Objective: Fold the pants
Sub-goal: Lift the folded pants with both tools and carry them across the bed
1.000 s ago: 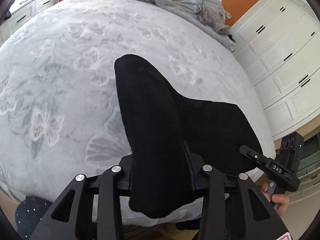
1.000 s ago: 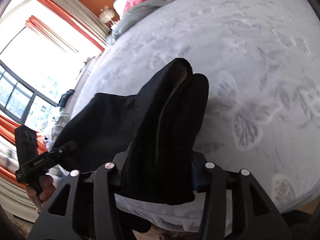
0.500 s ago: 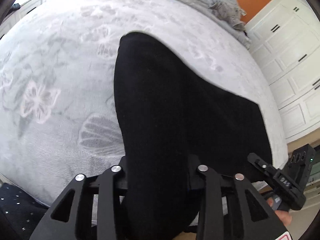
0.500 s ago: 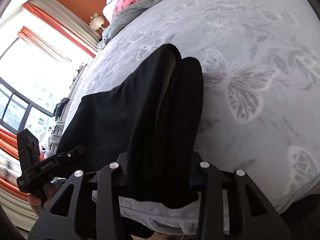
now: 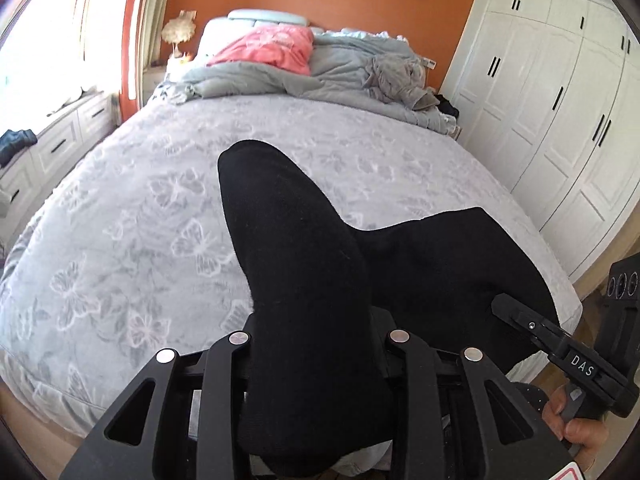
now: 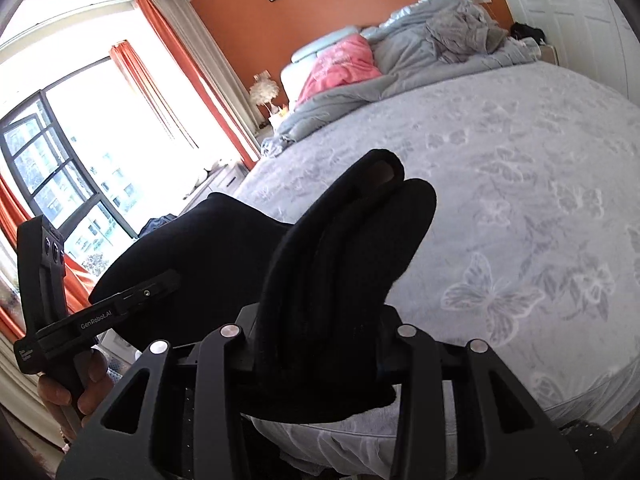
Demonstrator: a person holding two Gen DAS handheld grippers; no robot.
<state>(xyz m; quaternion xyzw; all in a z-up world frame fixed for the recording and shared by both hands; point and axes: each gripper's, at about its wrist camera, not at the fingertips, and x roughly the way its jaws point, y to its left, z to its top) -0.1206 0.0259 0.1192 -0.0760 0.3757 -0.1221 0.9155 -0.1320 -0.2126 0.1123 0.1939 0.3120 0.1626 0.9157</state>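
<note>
The black pants [image 5: 304, 264] hang in a thick bunch between the jaws of my left gripper [image 5: 316, 332], which is shut on them. From there the cloth stretches right to my right gripper [image 5: 516, 316], held by a hand [image 5: 580, 432]. In the right wrist view a folded wad of the pants [image 6: 348, 264] sits clamped in my right gripper [image 6: 320, 328], and the cloth spans left to my left gripper [image 6: 160, 280]. Both sets of fingertips are hidden by the fabric. The pants are held up above the near edge of the bed [image 5: 132, 240].
The bed has a grey butterfly-print cover. A rumpled grey duvet [image 5: 352, 76] and a pink pillow [image 5: 268, 48] lie at its head. White wardrobes [image 5: 560, 112] stand to the right, drawers [image 5: 60, 144] and a window [image 6: 80, 152] to the left.
Both grippers have risen and tipped upward, lifting the pants off the bed edge. The headboard, orange wall and window have come into view. The jaws closed tighter on the cloth.
</note>
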